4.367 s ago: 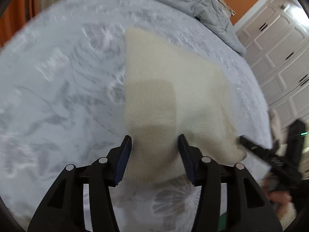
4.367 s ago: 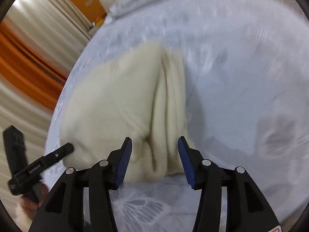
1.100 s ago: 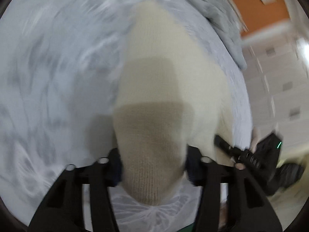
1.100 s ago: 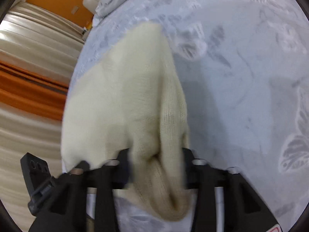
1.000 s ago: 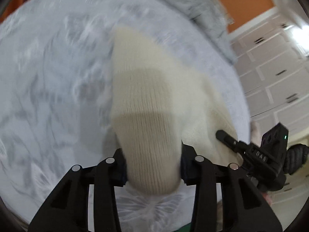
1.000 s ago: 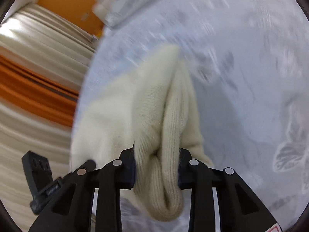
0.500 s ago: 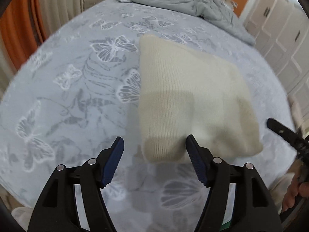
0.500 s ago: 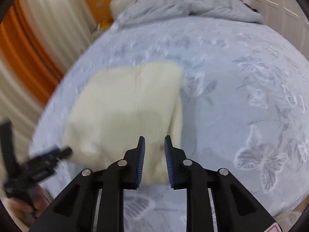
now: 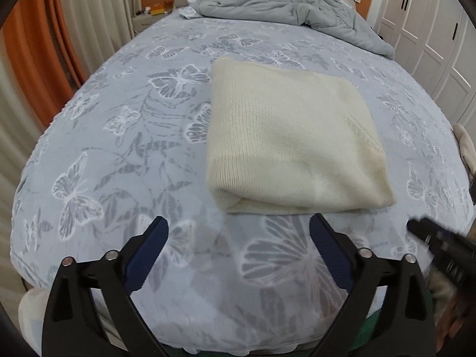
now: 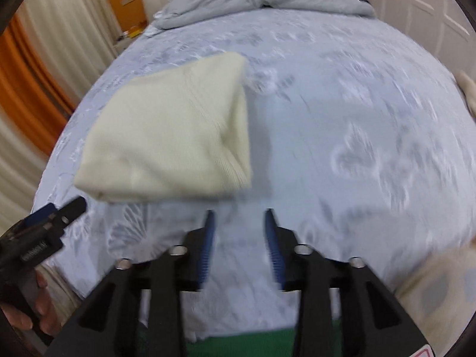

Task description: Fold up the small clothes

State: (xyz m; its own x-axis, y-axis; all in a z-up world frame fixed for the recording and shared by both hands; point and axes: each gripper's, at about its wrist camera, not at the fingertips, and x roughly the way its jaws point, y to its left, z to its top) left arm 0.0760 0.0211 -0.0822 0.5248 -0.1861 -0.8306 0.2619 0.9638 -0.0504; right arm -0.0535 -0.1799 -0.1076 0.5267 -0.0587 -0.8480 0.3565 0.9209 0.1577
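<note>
Cream-coloured ribbed knit garment point(image 9: 294, 145) lies folded into a thick, roughly square bundle on the pale blue butterfly-print bedspread point(image 9: 125, 154), near the foot of the bed, with its rounded fold edge facing the cameras and nothing touching it. Just short of that edge, the left gripper point(image 9: 238, 238) hangs with its jaws opening wide and only bedspread between its blue pads point(image 9: 148, 247). In the blurred right wrist view, the right gripper point(image 10: 238, 223) is also clear of the knit; its jaws are opening too, though narrower, and empty. My reading is that this is the release step at the end of a fold: the bundle looks compact and finished, with both tools off it. What comes next likely calls for either pressing the bundle flat or reaching for another small garment; none is clearly visible here, only a crumpled grey duvet point(image 9: 285, 3) at the head of the bed.
</note>
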